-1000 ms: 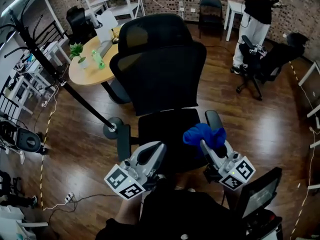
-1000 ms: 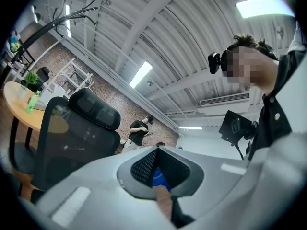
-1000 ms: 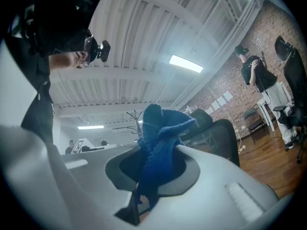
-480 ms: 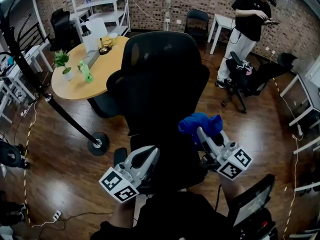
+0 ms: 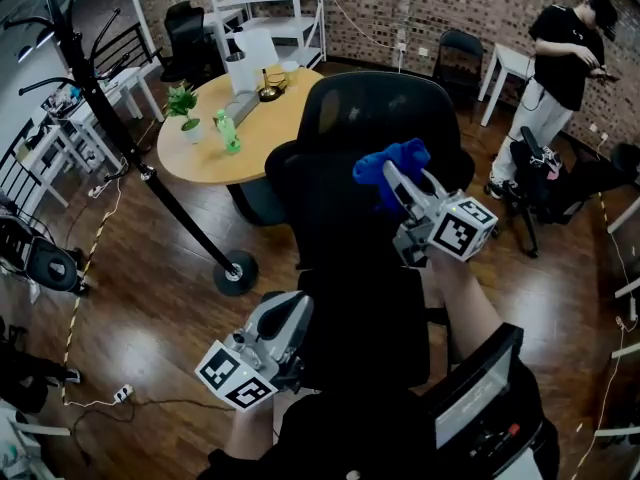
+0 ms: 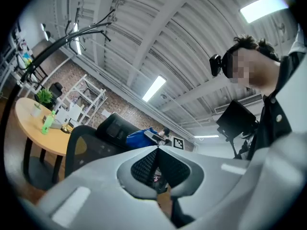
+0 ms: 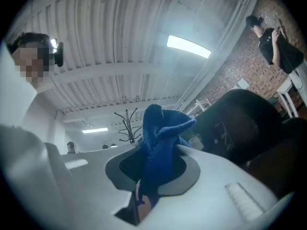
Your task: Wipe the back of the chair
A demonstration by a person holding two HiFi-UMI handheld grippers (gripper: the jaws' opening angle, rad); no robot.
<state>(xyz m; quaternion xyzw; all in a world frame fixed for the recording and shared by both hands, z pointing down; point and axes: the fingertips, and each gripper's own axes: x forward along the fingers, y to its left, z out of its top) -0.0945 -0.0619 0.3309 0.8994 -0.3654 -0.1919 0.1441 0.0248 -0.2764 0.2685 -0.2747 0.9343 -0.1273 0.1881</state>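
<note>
A black mesh office chair [image 5: 350,183] stands before me with its back towards me. My right gripper [image 5: 392,176] is raised in front of the backrest's upper part, shut on a blue cloth [image 5: 388,164] that bunches out past its tips; the same blue cloth [image 7: 158,143] fills the right gripper view. The chair's headrest [image 7: 244,123] shows to its right there. My left gripper [image 5: 290,318] hangs low beside the seat, jaws closed together with nothing between them. In the left gripper view the left gripper [image 6: 157,150] points up at the chair [image 6: 96,138].
A round wooden table [image 5: 235,123] with a plant, bottle and laptop stands behind the chair. A black coat stand [image 5: 150,173] leans across the left. A person [image 5: 560,68] stands at the far right near another chair. A dark monitor [image 5: 475,398] is by my right side.
My right gripper has risen with the blue cloth from beside the seat up to the upper backrest. The left gripper stayed low. My head view shifted.
</note>
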